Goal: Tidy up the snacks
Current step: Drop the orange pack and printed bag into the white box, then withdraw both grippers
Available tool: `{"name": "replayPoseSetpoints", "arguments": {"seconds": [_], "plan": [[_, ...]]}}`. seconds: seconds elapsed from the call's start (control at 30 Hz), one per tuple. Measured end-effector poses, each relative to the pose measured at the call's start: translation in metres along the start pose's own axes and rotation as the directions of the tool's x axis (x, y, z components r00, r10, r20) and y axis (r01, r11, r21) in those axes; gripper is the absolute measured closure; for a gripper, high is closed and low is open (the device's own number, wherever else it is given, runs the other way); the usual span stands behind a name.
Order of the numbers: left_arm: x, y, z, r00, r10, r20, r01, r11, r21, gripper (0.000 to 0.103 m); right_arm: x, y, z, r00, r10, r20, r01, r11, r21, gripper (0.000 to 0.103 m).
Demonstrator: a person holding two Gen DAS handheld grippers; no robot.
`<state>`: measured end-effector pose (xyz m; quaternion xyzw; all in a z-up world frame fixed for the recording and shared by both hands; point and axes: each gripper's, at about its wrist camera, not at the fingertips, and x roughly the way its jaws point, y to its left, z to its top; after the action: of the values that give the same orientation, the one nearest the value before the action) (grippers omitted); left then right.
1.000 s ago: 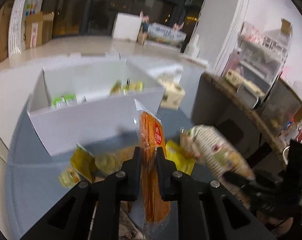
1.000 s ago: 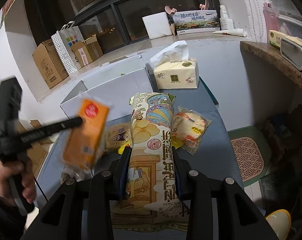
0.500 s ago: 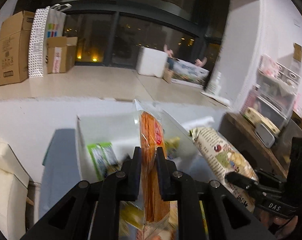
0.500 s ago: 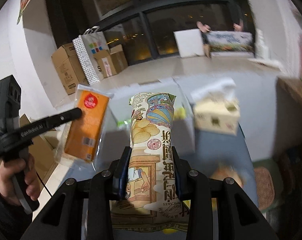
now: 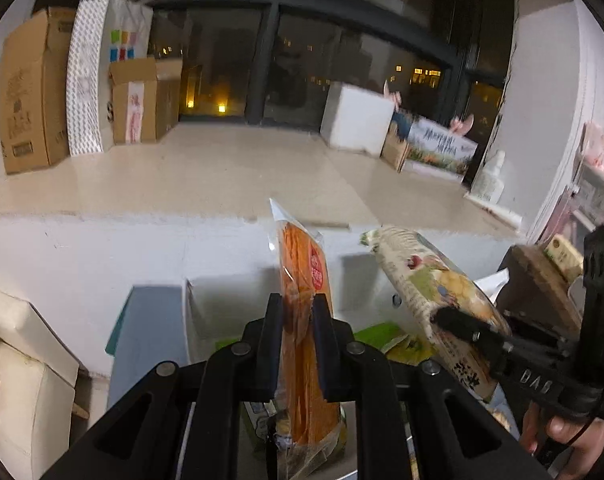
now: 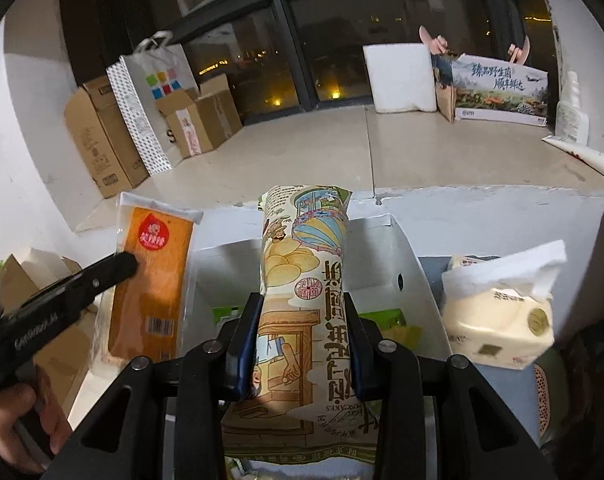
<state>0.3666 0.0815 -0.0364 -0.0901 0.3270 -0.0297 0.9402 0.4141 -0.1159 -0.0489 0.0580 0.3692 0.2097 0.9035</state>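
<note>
Left hand-held gripper clamping orange packet, right hand-held gripper pancake bag; white box, tiled floor beyond.

Readable text: "DAS" in white on the right gripper body, upside down in the left wrist view. "GenRobot.AI" on the left gripper arm. Pancake bag shows "PANCAKES" plus large Chinese characters. Orange snack pack has a barcode, digits unreadable. Landscape display box: Chinese lettering.

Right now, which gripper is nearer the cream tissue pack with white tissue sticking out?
Right. The right gripper is beside the tissue pack; the left gripper is across the white box.
</note>
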Motion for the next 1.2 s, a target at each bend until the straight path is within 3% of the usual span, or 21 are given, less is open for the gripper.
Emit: {"name": "replayPoseSetpoints", "arguments": {"seconds": [0.03,0.07,0.1,0.13,0.4,0.67,0.87,1.2], "plan": [[0.005,0.0,-0.002,1.0,-0.005,-0.016,0.005,1.0,-0.005,0.077,0.003,-0.001,0.001,1.0,0.006,0.001,-0.006,1.0,0.01,0.054],[0.009,0.001,-0.005,0.999,0.006,-0.031,-0.006,1.0,-0.009,0.05,0.006,-0.003,0.001,1.0,0.017,0.003,-0.017,1.0,0.021,0.024],[0.012,0.002,-0.008,0.999,0.025,-0.041,-0.025,1.0,-0.014,0.031,0.009,-0.005,0.001,0.999,0.036,-0.004,-0.036,0.999,0.036,0.007],[0.014,0.003,-0.011,0.999,0.03,-0.039,-0.031,0.999,-0.019,0.001,0.01,-0.005,0.001,0.999,0.043,-0.002,-0.043,0.998,0.041,0.0],[0.01,0.003,-0.027,0.997,0.024,-0.067,-0.025,1.0,-0.011,0.0,-0.009,0.009,-0.007,0.998,0.018,0.065,-0.015,0.999,-0.037,0.0],[-0.034,-0.004,-0.049,0.998,-0.04,-0.054,0.041,0.999,0.007,0.0,-0.062,0.019,-0.03,0.988,0.091,0.128,-0.086,0.995,-0.046,0.0],[-0.083,-0.009,-0.079,0.997,-0.076,-0.017,0.076,0.997,0.028,0.0,-0.125,0.021,-0.069,0.973,0.136,0.189,-0.124,0.99,-0.071,0.0],[-0.132,-0.018,-0.149,0.993,-0.113,-0.032,0.113,0.993,0.017,0.0,-0.188,-0.018,-0.147,0.981,0.056,0.184,-0.051,0.998,-0.032,0.0]]}}
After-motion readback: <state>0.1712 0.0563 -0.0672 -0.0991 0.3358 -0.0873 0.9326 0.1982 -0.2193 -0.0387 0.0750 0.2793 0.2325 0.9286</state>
